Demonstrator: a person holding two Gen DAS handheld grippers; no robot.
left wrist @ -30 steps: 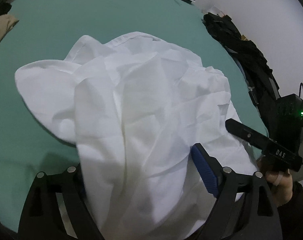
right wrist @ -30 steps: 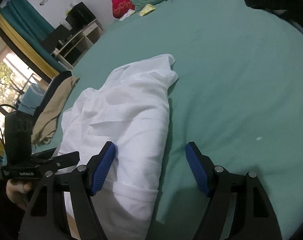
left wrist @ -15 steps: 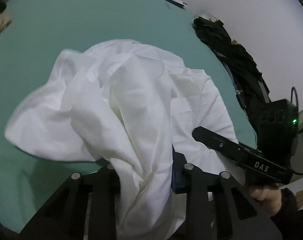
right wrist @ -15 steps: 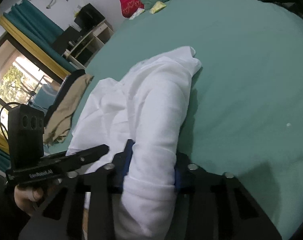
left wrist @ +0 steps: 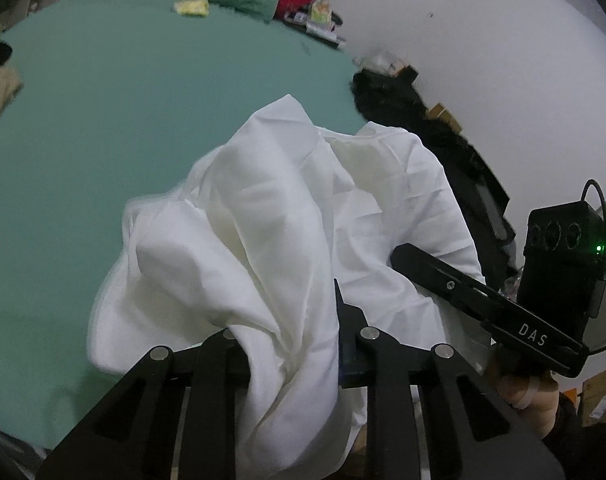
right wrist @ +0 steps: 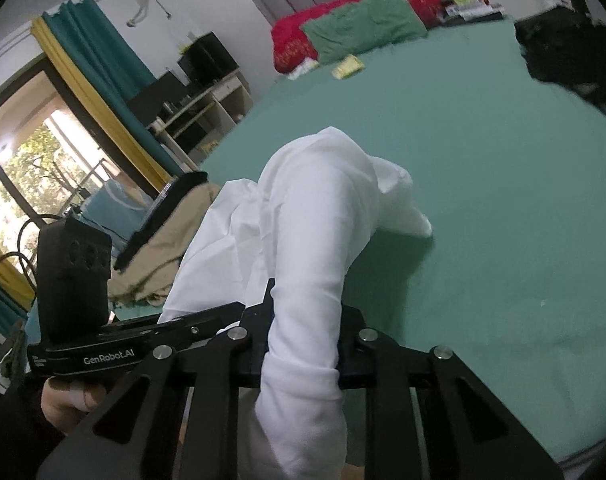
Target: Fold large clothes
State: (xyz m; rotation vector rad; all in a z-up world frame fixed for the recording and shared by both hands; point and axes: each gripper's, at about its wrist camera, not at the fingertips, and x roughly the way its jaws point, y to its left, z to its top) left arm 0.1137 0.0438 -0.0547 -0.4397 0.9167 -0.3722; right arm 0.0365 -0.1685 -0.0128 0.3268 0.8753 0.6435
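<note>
A green pillow and a red pillow are seen at the bed's head; dark clothes are piled along the wall.

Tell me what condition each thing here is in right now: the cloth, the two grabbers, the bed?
White garment: crumpled, partly lifted off the bed, pinched at two spots.
Left gripper: jaws just closed, clamped on a bunched fold.
Right gripper: jaws just closed, clamped on a rolled edge.
Green bed sheet: spread flat.
Green pillow: lying at the headboard.

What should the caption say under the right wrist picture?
Right hand-held gripper pinching a bunched white garment above the green bed.
</note>
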